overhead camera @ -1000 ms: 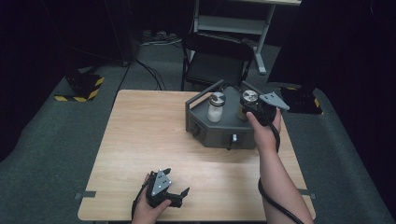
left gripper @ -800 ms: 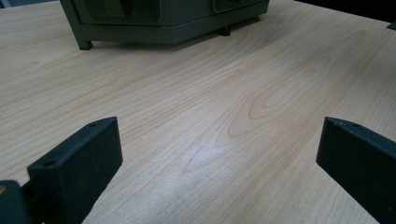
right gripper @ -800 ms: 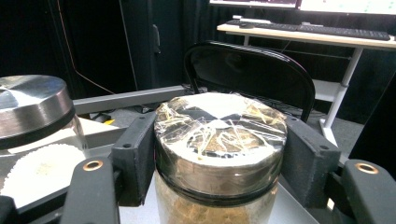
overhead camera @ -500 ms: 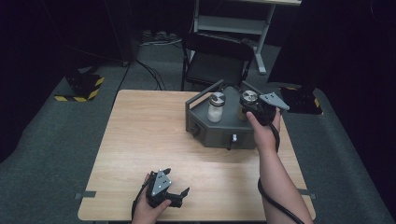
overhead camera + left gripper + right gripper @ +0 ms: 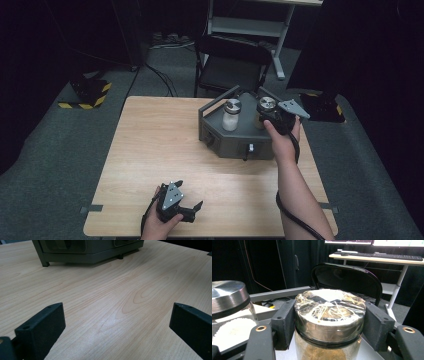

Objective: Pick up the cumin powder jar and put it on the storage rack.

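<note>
Light: overhead, bright on the table [image 5: 165, 145], dark all around it.
Glare: pale sheen on the wood [image 5: 110, 325]; reflections on the jar lid [image 5: 329, 307].
Shadows: soft, under the grey box [image 5: 90, 252].
Focus: near black jaws slightly soft.

The table [image 5: 150, 150] is light wood with wavy lines, the rack [image 5: 235, 142] is dark grey, both jars [image 5: 329, 322] have shiny silver lids [image 5: 227, 296], and the chair [image 5: 230, 65] is black.
</note>
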The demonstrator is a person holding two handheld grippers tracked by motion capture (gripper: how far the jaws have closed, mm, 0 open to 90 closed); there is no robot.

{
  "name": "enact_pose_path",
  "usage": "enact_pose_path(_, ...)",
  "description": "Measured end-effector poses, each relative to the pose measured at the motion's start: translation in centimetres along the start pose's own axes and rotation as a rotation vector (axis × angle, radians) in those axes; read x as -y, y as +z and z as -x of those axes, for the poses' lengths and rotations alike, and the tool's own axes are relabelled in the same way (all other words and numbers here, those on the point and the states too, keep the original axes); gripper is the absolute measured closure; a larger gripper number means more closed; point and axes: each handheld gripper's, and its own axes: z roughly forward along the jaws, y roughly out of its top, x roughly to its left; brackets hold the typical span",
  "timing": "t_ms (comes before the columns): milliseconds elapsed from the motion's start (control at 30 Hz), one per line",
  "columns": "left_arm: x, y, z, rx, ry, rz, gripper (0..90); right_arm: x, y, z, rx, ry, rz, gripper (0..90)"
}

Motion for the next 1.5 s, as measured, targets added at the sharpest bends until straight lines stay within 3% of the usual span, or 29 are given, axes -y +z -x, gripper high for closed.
enact_pose_path(267, 0.0, 0.0, 0.0, 0.0, 0.006, -0.001, 0.6, -0.5, 0.0, 0.0, -0.001, 0.006, -0.02, 32.3)
enact_pose_path(467, 0.0, 0.0, 0.0, 0.0, 0.003, 0.0, 0.6, -0.8, 0.0, 0.1, -0.01, 0.01, -0.034, 19.6)
enact_pose_path(700, 0.0, 0.0, 0.0, 0.003, 0.009, -0.002, 0.6, -0.6, -0.5, -0.1, -0.008, 0.02, -0.013, 1.7)
enact_pose_path(1233, -0.1, 0.0, 0.0, 0.002, 0.011, -0.004, 0.6, -0.8, -2.1, -0.2, -0.02, 0.017, -0.005, 0.3)
enact_pose_path(1500, -0.1, 0.0, 0.0, 0.002, 0.017, -0.005, 0.6, -0.8, -3.2, -0.7, -0.033, -0.007, 0.007, 0.3)
